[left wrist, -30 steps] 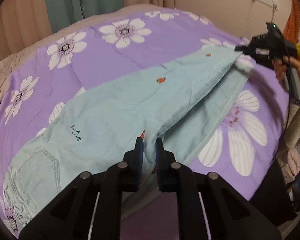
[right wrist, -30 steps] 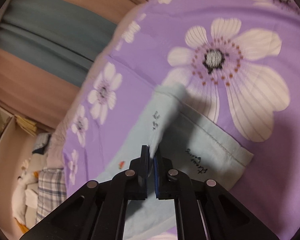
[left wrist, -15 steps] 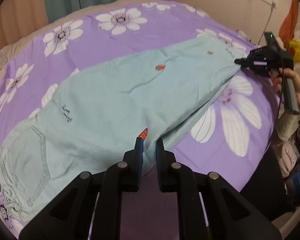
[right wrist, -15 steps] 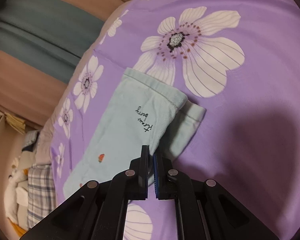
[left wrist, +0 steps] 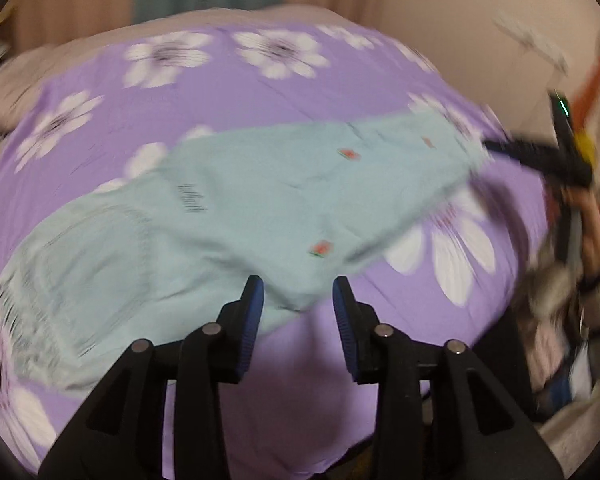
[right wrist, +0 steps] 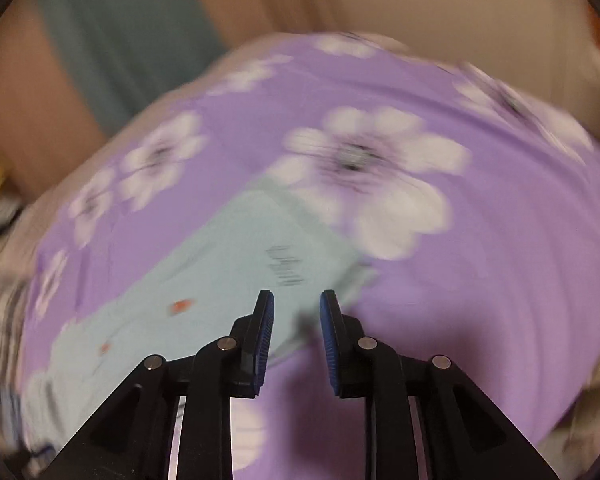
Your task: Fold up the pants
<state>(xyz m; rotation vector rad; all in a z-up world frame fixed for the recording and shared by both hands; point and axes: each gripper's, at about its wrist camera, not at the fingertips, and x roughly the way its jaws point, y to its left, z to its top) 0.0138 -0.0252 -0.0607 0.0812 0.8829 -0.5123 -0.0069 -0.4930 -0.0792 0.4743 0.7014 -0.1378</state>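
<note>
Pale blue pants (left wrist: 268, 208) lying flat on purple floral bed (left wrist: 340, 80); left claw (left wrist: 298, 304) and right claw (right wrist: 296, 312) just opening, gripping nothing.

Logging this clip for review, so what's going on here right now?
A person with a handheld gripper in each hand is folding light blue pants on a bed with a purple flowered cover. The pants lie lengthwise, one leg over the other. Both sets of jaws have just been opening: the left gripper stands at the pants' near edge and the right gripper at the leg ends, with cloth lying loose beyond the tips, not pinched. Both views are motion-blurred.
</note>
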